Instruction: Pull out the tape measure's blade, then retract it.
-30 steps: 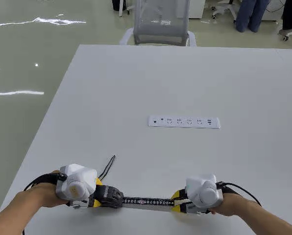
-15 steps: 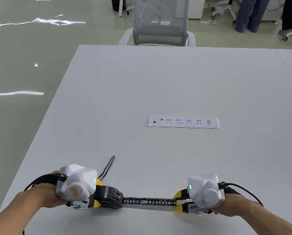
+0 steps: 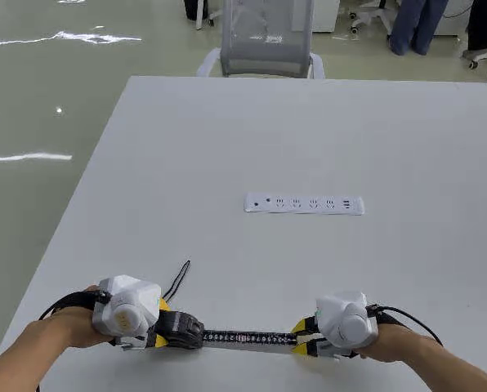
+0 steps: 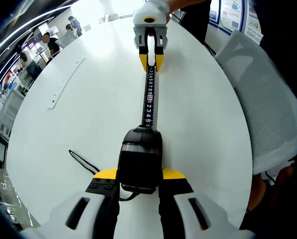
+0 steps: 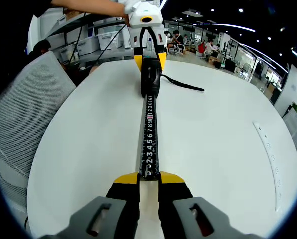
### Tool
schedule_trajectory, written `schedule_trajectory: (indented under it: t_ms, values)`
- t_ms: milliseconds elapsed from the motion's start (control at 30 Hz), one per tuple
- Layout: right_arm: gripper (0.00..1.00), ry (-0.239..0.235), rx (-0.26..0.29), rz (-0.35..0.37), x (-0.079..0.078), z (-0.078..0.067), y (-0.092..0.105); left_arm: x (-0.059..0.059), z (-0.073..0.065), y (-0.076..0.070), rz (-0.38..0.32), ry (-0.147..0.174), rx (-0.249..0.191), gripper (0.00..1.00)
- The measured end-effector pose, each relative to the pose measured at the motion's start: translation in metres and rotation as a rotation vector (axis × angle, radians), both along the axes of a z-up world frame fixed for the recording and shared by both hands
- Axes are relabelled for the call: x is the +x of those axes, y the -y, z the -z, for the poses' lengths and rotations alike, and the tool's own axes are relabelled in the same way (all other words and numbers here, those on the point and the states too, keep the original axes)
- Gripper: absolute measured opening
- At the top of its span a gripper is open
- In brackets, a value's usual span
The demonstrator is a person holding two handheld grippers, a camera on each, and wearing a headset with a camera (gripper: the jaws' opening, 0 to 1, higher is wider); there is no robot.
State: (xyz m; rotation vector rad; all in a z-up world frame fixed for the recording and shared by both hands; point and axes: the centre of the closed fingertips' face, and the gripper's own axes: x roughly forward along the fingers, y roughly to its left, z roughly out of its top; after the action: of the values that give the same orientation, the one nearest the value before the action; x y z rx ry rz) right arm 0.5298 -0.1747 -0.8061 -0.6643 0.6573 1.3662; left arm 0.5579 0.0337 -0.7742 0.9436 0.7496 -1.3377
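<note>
A black tape measure case (image 3: 180, 330) (image 4: 140, 159) (image 5: 150, 75) lies near the table's front edge, and my left gripper (image 3: 159, 327) (image 4: 140, 183) is shut on it. Its blade (image 3: 247, 337) (image 4: 149, 97) (image 5: 149, 139), black with white numbers, stretches flat to the right across the table. My right gripper (image 3: 301, 336) (image 5: 148, 183) is shut on the blade's tip. The case's black wrist strap (image 3: 176, 279) (image 4: 81, 162) (image 5: 182, 84) trails on the tabletop behind the case.
A white power strip (image 3: 304, 204) (image 4: 65, 82) (image 5: 268, 159) lies mid-table. A grey mesh chair (image 3: 263, 37) stands at the far edge, another chair (image 4: 266, 99) (image 5: 23, 109) at the near side. The white table (image 3: 309, 131) has wide free room beyond the grippers.
My right gripper has moved a little further right with the blade's tip, so more blade shows. The left gripper and case stay put.
</note>
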Motion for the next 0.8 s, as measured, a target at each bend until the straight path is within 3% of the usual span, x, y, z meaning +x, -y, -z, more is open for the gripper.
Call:
schedule_trajectory:
  t_ms: [800]
  values:
    - [0.12,0.001,-0.008,0.006,-0.002,0.0,0.013,-0.001,0.0,0.001,0.004,0.0,0.004,0.25]
